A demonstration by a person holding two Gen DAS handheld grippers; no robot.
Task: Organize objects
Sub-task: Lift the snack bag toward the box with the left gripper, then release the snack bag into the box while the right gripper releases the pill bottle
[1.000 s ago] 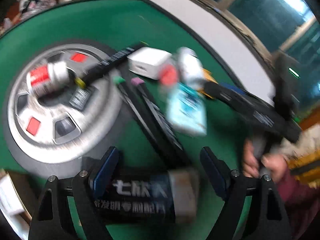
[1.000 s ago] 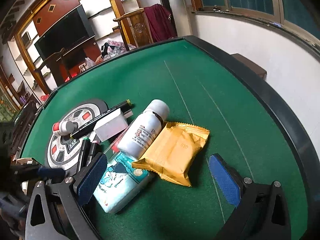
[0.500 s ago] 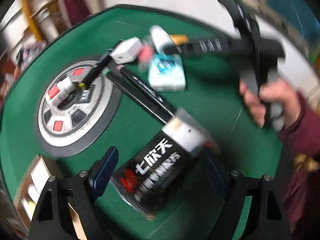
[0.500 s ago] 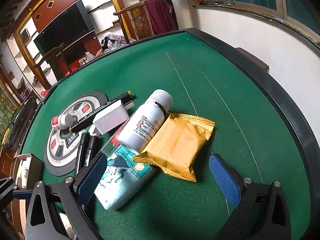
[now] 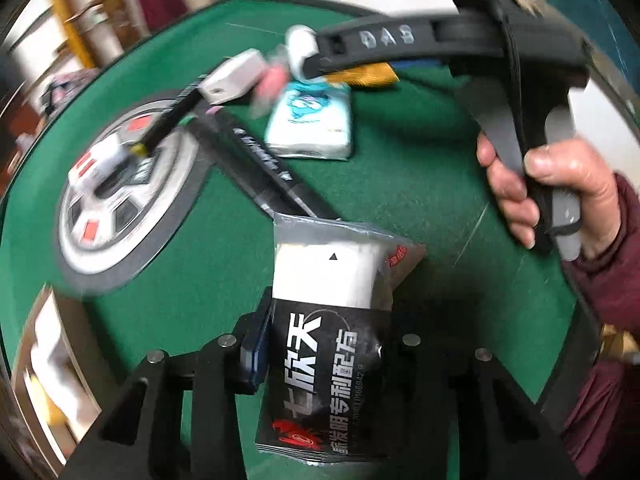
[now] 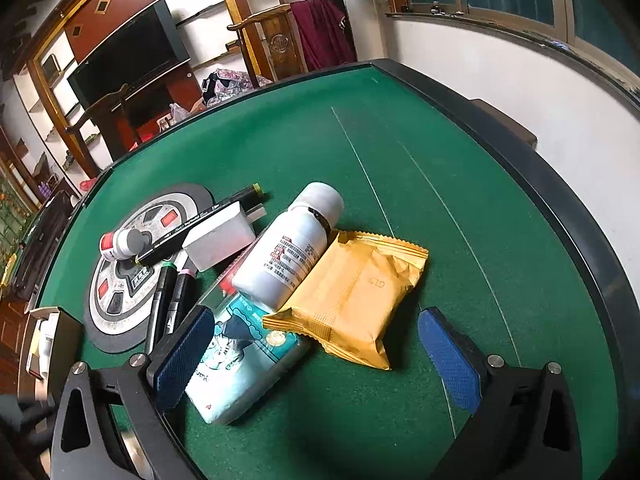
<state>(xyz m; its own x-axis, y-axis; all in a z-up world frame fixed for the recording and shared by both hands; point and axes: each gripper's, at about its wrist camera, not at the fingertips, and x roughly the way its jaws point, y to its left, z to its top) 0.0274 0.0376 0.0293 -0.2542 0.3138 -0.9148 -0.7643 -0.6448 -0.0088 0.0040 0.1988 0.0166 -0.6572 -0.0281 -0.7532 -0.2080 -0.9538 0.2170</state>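
Steeply down-tilted, left gripper [image 5: 320,352] fingers around black-and-white packet [image 5: 326,344].

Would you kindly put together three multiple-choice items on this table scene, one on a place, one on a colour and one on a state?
1. Where does the white bottle lie?
A. leaning across the yellow packet and the light-blue tissue pack
B. standing on the round mat
C. inside the cardboard box

2. What colour is the table's felt?
A. red
B. green
C. grey

3. What are the left tongs doing?
A. hanging open over bare felt
B. gripping a marker
C. clamped on a black-and-white sachet

Answers:
1 A: the bottle's body rests over the edges of both packs.
2 B: the felt is green throughout.
3 C: its jaws have just closed, and the sachet sits pinched between the pads.
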